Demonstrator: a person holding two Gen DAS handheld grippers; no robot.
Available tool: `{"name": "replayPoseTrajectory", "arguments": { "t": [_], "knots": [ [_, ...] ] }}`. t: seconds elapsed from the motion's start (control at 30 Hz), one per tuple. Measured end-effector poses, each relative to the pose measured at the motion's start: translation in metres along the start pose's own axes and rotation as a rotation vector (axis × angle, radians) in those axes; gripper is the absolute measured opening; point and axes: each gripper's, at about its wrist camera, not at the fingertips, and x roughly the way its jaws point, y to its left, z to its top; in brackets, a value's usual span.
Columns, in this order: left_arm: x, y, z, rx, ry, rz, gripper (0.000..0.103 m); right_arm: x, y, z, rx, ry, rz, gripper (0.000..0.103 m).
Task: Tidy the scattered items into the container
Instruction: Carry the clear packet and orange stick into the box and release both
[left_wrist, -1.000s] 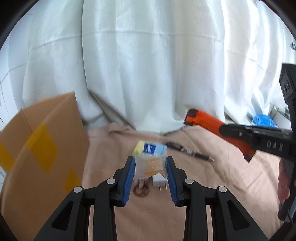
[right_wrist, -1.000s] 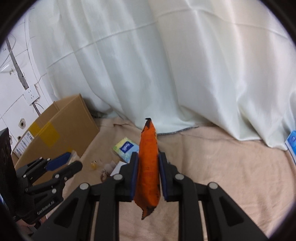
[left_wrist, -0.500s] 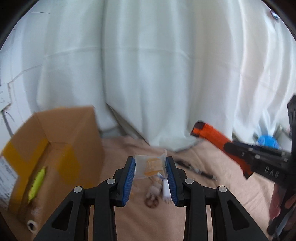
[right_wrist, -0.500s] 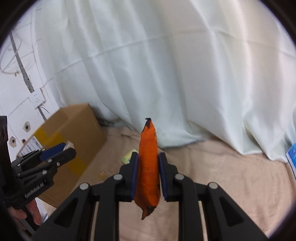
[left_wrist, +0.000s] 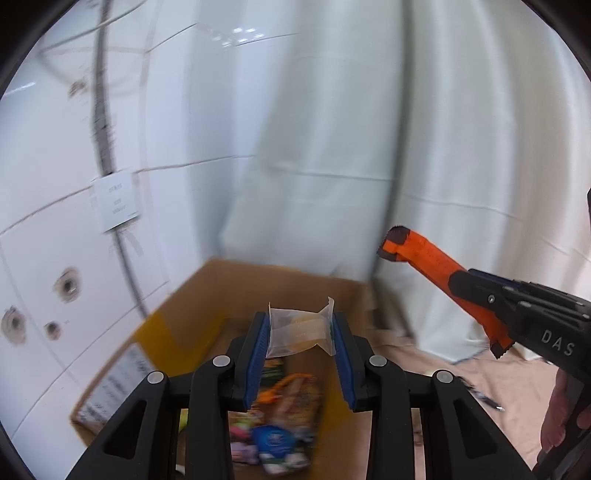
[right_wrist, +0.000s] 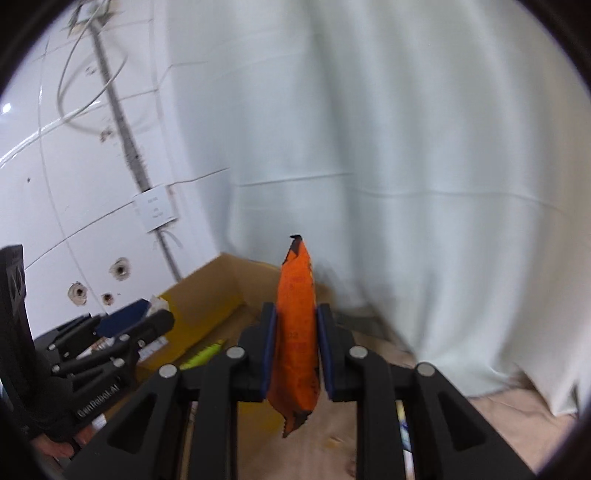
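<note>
Left tool (left_wrist: 300, 328) pinches a small clear plastic packet (left_wrist: 300, 329) between its blue pads, held over the open cardboard box (left_wrist: 236, 284), which stands against the white tiled wall (left_wrist: 55, 240). Blurred colourful packets (left_wrist: 280, 424) lie inside the box. Right tool (right_wrist: 295, 325) clamps an orange snack wrapper (right_wrist: 296, 325) upright, its top end sticking past the fingertips, near the box's right side. A white curtain (right_wrist: 388, 147) hangs behind, over a beige cloth-covered surface (right_wrist: 509, 406).
</note>
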Motion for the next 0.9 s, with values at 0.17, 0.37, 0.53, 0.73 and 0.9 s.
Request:
{"name": "replayPoseTrajectory", "arguments": {
  "t": [0.17,0.37,0.53,0.73,0.9],
  "knots": [
    [0.019,0.037,-0.009,-0.021,0.030,0.052,0.035,0.050,0.029,0.000,-0.012,0.048,0.055,0.025],
    [0.047,0.055,-0.025,-0.044,0.094,0.046,0.035,0.087,0.041,-0.008,-0.030,0.113,0.091,0.025],
    [0.046,0.062,-0.026,-0.084,0.097,0.002,0.037,0.101,0.053,-0.009,-0.053,0.147,0.118,0.026],
    [0.049,0.067,-0.023,-0.111,0.115,-0.007,0.037,0.103,0.061,-0.008,-0.096,0.159,0.110,0.033],
    [0.046,0.070,-0.023,-0.126,0.125,0.055,0.041,0.099,0.054,-0.005,-0.076,0.136,0.063,0.077]
  ]
}}
